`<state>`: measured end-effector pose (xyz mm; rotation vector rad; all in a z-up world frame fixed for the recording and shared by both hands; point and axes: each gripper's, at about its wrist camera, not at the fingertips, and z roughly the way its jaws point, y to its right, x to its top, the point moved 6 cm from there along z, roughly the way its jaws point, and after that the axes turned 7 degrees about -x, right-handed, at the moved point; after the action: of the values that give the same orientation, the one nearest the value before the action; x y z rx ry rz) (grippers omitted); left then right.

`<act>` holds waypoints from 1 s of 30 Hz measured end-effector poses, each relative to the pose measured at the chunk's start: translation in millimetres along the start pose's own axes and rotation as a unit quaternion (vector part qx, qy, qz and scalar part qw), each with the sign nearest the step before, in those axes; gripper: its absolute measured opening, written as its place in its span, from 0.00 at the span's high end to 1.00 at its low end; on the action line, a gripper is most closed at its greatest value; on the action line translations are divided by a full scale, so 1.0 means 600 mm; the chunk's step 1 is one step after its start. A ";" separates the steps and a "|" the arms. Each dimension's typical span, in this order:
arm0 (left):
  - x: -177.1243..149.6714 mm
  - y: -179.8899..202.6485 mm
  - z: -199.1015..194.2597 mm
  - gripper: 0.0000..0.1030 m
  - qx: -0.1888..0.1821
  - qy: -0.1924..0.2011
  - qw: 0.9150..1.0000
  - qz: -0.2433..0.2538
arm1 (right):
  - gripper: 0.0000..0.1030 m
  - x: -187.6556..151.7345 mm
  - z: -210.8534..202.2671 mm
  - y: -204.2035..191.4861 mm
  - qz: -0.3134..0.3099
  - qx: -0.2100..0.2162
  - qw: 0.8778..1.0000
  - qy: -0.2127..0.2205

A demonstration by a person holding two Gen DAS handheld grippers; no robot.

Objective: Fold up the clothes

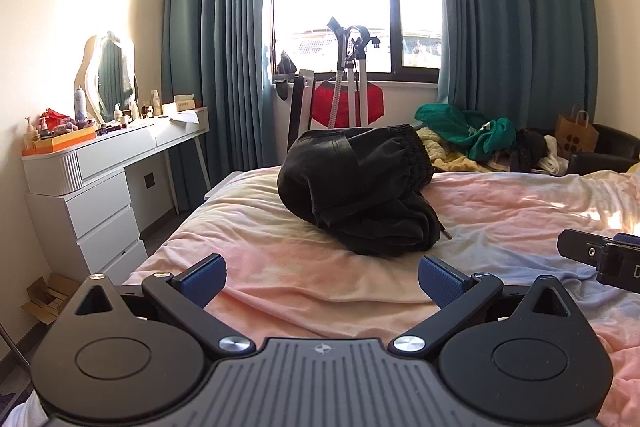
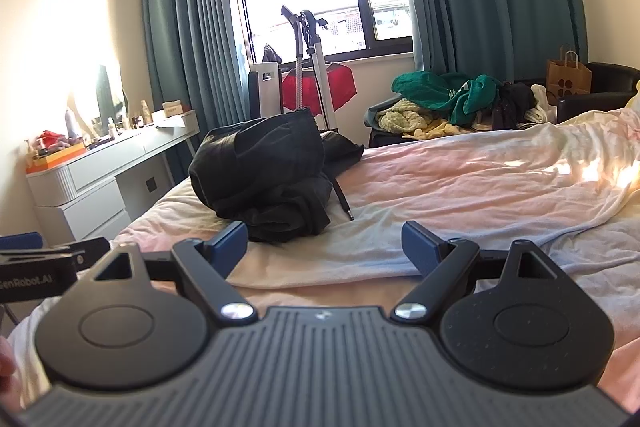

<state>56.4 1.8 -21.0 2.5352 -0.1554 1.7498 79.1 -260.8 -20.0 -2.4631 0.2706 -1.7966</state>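
Observation:
A crumpled black garment with an elastic waistband and a drawcord lies in a heap on the pink bed sheet. It also shows in the right wrist view. My left gripper is open and empty, low over the sheet just in front of the heap. My right gripper is open and empty, just in front of and slightly right of the heap. The right gripper's side shows at the right edge of the left view.
A white dresser with a mirror and bottles stands left of the bed. A pile of green and yellow clothes lies on a dark chair beyond the bed, with a paper bag. A garment steamer stands by the window.

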 end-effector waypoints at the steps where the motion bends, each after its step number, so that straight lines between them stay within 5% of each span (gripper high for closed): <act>1: 0.000 -0.002 0.000 0.00 0.000 0.000 1.000 -0.001 | 0.17 0.000 0.000 0.000 0.000 0.000 1.000 0.000; 30: -0.005 -0.013 0.028 0.00 0.007 0.009 1.000 -0.016 | 0.17 0.006 -0.008 0.009 0.007 0.003 1.000 0.003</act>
<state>71.7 8.2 -29.9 2.5170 -0.1016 1.7687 74.7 -266.5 -16.2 -2.4468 0.2801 -1.7959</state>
